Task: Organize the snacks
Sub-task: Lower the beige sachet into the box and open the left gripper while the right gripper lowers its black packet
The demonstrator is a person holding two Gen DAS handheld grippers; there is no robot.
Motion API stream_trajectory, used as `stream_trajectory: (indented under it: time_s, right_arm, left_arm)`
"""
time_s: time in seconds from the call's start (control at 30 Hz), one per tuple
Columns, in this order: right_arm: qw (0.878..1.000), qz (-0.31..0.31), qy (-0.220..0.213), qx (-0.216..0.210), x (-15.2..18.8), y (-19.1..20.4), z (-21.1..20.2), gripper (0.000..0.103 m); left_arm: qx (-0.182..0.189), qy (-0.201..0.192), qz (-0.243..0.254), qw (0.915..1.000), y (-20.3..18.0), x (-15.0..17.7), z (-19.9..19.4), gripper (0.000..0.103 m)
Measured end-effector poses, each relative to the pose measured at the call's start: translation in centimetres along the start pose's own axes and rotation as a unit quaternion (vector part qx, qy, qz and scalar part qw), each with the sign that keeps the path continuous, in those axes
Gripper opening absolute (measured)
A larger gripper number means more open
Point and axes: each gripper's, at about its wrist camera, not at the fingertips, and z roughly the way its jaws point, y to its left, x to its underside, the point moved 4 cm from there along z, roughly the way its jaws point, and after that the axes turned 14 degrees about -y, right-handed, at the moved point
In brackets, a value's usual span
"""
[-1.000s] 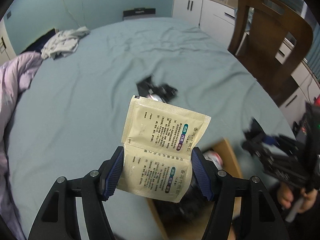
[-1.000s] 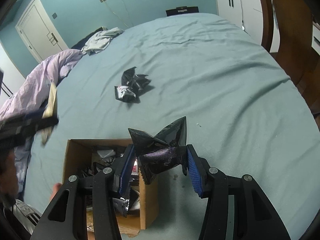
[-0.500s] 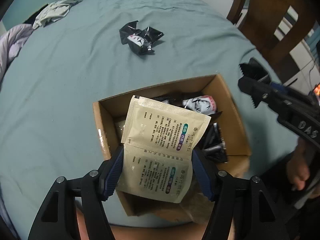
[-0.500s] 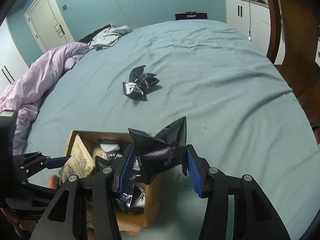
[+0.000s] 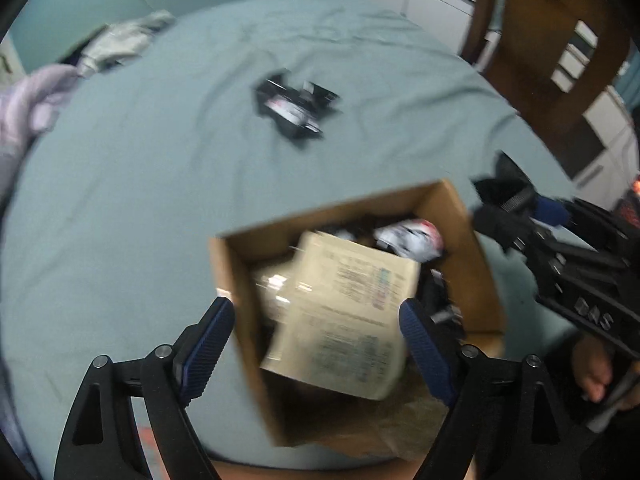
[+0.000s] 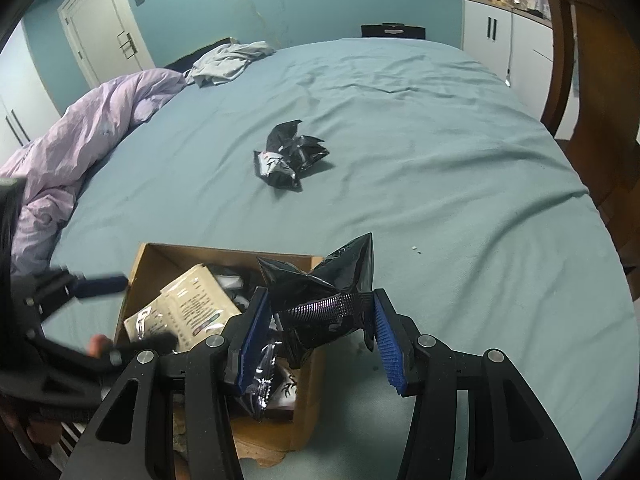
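Blurred in the left wrist view, a beige printed packet drops tilted into the open cardboard box. My left gripper hangs over the box with its jaws opening, and the pads no longer press on the packet. In the right wrist view that packet leans inside the box. My right gripper is shut on a black foil snack packet, held at the box's right edge. A small pile of black snack packets lies on the teal sheet further back.
The box sits near the front edge of a bed with a teal sheet. A purple duvet and grey clothes lie at the left and back. A wooden chair and white cabinets stand to the right.
The left jaws have spread and the beige packet has slipped out of them into the box. The left gripper came down over the box. The right gripper keeps its black packet.
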Motion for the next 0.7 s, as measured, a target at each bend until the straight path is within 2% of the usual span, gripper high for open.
stream_trajectory:
  time_s: [0.13,0.23,0.3,0.47,0.7]
  right_arm:
    - [1.0,-0.023,-0.003,-0.015,0.3,1.1,-0.4,0.049]
    - [0.998,-0.035,0.02,-0.042,1.0,2.2,-0.2,0.049]
    - [0.997,-0.051,0.026,-0.044,1.2,2.6,0.0,0.049]
    - [0.995,-0.08,0.052,-0.038,1.5,3.4,1.4,0.05]
    - [0.994,-0.082,0.049,-0.045,1.4,3.9,1.6,0.056]
  left_arm:
    - [-0.016,-0.027,-0.005,0.9995,1.1,-0.9,-1.0,0.086]
    - [-0.036,-0.041,-0.011,0.9985,2.1,-1.4,-1.4,0.086]
    - [-0.046,-0.046,-0.009,0.9978,2.5,-1.5,-1.3,0.086]
    - [-0.053,-0.041,0.001,0.9977,2.4,-1.4,-0.9,0.086]
    - [-0.061,-0.037,0.011,0.9974,2.3,-1.3,-0.5,0.086]
